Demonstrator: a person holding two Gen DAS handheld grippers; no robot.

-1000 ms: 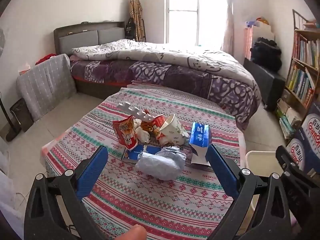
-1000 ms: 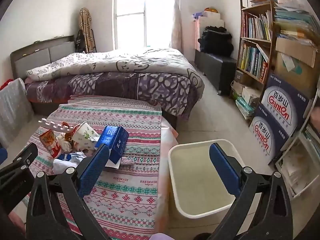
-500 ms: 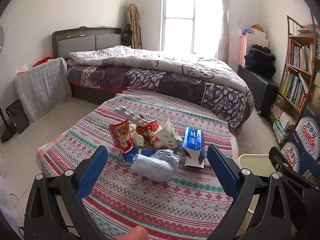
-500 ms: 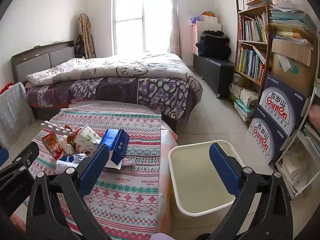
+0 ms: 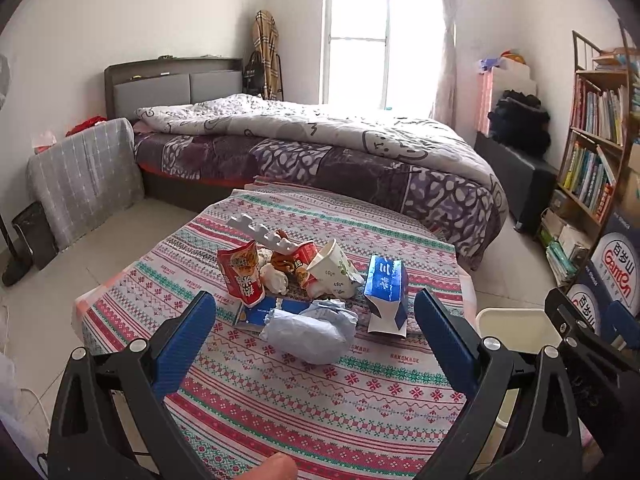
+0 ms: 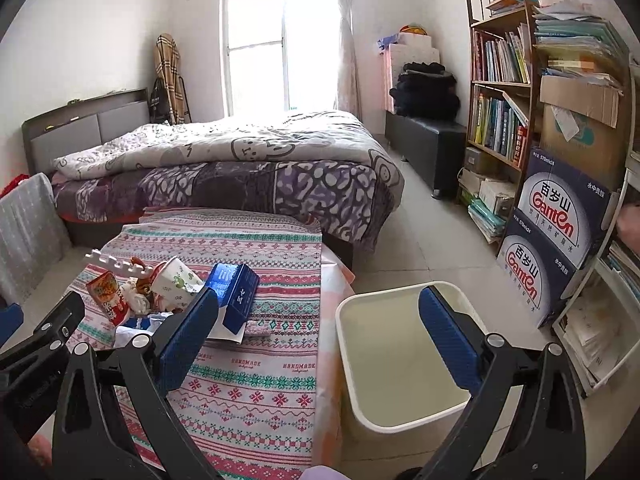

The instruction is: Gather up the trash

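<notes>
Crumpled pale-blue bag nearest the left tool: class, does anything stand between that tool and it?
Nothing visible does. The left tool is open, and only bare tablecloth lies before the crumpled bag; other trash sits behind it.

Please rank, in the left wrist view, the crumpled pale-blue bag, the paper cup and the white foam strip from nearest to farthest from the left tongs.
1. Crumpled pale-blue bag: between the open left tongs, just ahead.
2. Paper cup: tipped over, mid-pile.
3. White foam strip: at the pile's far left edge.

Red-and-green patterned tablecloth (image 5: pixel 304 396), blue carton (image 5: pixel 386 292), red snack bag (image 5: pixel 240 274) (cream bin (image 6: pixel 400 364))
</notes>
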